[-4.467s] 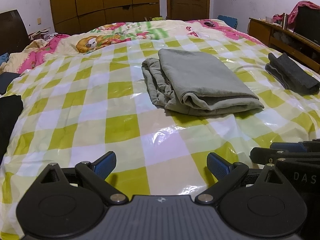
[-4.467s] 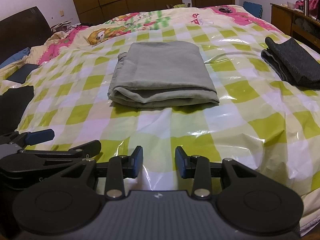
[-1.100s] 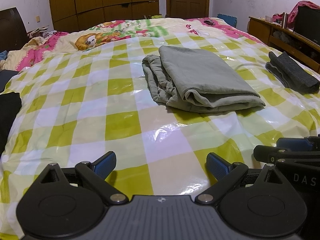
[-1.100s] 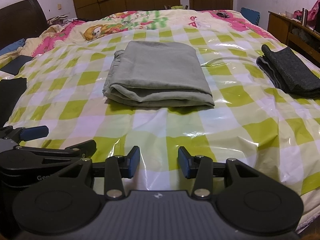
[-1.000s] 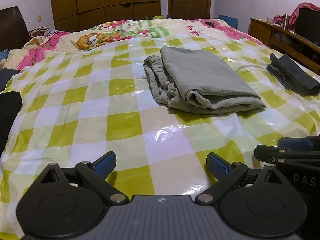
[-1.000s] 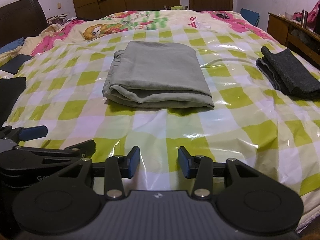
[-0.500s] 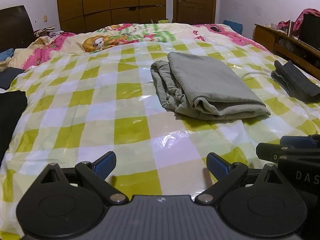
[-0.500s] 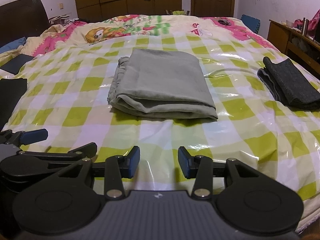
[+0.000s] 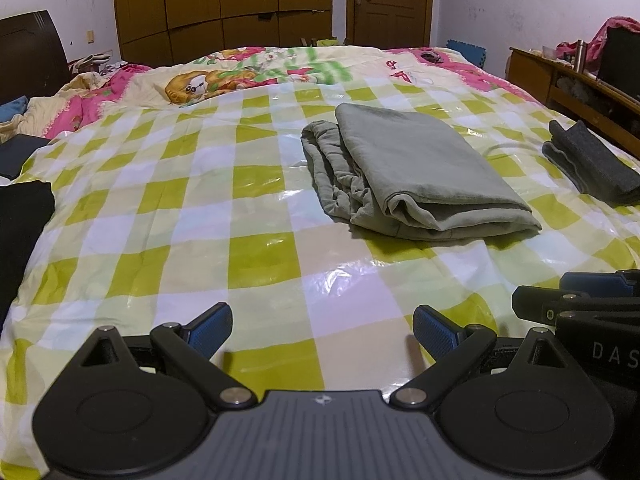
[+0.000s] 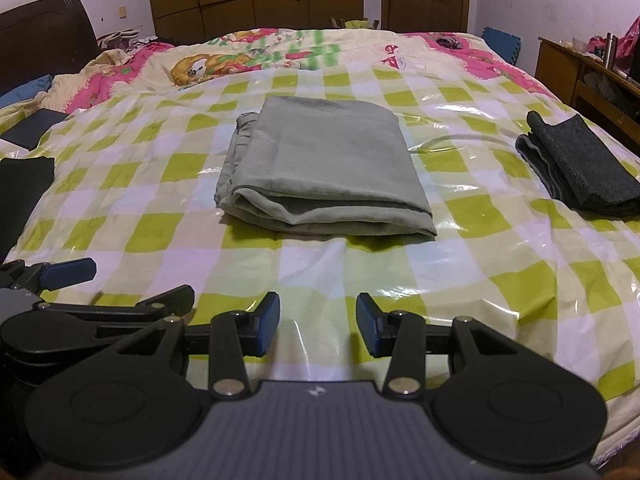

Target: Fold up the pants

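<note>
Pants: grey pants lie folded in a flat rectangle mid-bed on the checked plastic sheet.
Left gripper: jaws spread wide, empty, pants at 1 o'clock, well apart.
Right gripper: jaws apart, empty, pants at 12 o'clock.
Dark folded cloth: 2 o'clock, apart from pants.

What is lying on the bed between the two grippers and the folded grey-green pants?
Nothing visible. Only bare checkered sheet lies between the right gripper and the folded pants, and likewise ahead of the left gripper. The dark folded cloth sits off to the right, clear of both paths.
</note>
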`<state>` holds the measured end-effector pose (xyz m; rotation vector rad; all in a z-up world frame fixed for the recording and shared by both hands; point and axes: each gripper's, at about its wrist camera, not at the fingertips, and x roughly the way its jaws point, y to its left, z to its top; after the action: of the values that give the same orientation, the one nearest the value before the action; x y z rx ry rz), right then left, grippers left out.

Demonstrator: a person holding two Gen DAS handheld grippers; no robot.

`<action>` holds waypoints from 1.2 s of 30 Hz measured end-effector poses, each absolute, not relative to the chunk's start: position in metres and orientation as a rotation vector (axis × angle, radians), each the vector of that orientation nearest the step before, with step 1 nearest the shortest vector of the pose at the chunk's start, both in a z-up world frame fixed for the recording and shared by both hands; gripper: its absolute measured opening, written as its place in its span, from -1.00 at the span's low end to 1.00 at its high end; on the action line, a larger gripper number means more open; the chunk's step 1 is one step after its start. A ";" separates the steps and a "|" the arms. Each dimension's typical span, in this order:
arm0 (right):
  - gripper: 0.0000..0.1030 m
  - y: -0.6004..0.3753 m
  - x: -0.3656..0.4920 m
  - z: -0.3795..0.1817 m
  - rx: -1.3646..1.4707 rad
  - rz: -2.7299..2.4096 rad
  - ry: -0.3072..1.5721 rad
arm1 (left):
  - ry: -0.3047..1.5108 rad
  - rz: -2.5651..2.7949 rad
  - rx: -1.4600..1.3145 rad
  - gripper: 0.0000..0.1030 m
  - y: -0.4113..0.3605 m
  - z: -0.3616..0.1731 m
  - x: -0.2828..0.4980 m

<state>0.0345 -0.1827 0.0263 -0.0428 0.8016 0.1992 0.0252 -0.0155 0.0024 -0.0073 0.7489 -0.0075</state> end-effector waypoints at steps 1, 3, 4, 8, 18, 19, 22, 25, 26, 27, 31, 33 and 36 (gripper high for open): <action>-0.15 -0.183 0.035 0.026 -0.043 0.200 0.802 | 0.749 -0.007 -0.007 1.00 -0.015 0.002 0.026; -0.15 -0.183 0.035 0.026 -0.043 0.199 0.802 | 0.749 -0.007 -0.005 1.00 -0.015 0.002 0.025; -0.15 -0.183 0.035 0.026 -0.043 0.199 0.802 | 0.750 -0.008 -0.006 1.00 -0.014 0.002 0.026; -0.15 -0.183 0.034 0.026 -0.043 0.199 0.803 | 0.750 -0.007 -0.006 1.00 -0.015 0.002 0.025; -0.15 -0.183 0.035 0.026 -0.042 0.200 0.803 | 0.751 -0.006 -0.005 1.00 -0.015 0.002 0.026; -0.15 -0.183 0.035 0.026 -0.043 0.200 0.802 | 0.751 -0.006 -0.004 1.00 -0.015 0.002 0.025; -0.15 -0.183 0.035 0.026 -0.042 0.200 0.804 | 0.751 -0.006 -0.006 1.00 -0.014 0.002 0.026; -0.15 -0.183 0.035 0.026 -0.042 0.200 0.802 | 0.752 -0.007 -0.009 1.00 -0.014 0.002 0.026; -0.15 -0.183 0.035 0.026 -0.042 0.200 0.802 | 0.751 -0.006 -0.008 1.00 -0.014 0.001 0.025; -0.15 -0.183 0.035 0.026 -0.042 0.200 0.802 | 0.751 -0.006 -0.007 1.00 -0.015 0.001 0.026; -0.15 -0.183 0.035 0.026 -0.043 0.200 0.803 | 0.751 -0.006 -0.006 1.00 -0.013 0.000 0.026; -0.15 -0.183 0.035 0.026 -0.041 0.200 0.803 | 0.751 -0.006 -0.007 1.00 -0.015 0.001 0.026; -0.15 -0.183 0.035 0.026 -0.044 0.200 0.803 | 0.753 -0.006 -0.009 1.00 -0.014 0.000 0.026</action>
<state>0.0351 -0.1829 0.0256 -0.0441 0.8026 0.1996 0.0258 -0.0141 0.0004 -0.0091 0.7534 -0.0056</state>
